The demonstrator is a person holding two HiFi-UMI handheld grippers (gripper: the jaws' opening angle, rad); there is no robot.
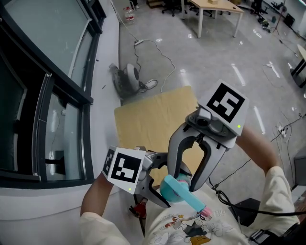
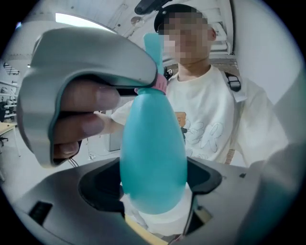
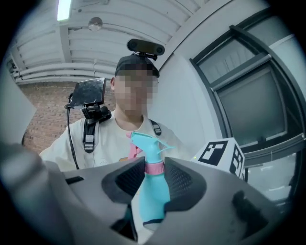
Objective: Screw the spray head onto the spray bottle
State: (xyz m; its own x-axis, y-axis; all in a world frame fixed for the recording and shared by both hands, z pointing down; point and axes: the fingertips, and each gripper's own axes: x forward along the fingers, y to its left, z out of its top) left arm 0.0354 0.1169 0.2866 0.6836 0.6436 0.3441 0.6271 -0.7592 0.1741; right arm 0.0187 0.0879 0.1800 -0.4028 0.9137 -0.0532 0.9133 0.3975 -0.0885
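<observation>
A teal spray bottle [image 1: 173, 187] is held in the air close to the person's chest, lying tilted. Its teal spray head [image 1: 195, 203] with a pink trigger points toward the person. My left gripper [image 1: 163, 190] is shut on the bottle's wide body [image 2: 153, 153], which fills the space between its jaws [image 2: 153, 184]. My right gripper [image 1: 185, 181] comes from above and is shut on the pink collar [image 3: 154, 167] below the spray head [image 3: 146, 143]; both pads touch the collar's sides. The bottle's base is hidden behind the jaws.
A sheet of cardboard [image 1: 158, 119] lies on the grey floor below my grippers. A dark-framed window wall [image 1: 48, 95] runs along the left. A small round device [image 1: 128, 76] with a cable lies beyond the cardboard, and a wooden table [image 1: 215, 9] stands far off.
</observation>
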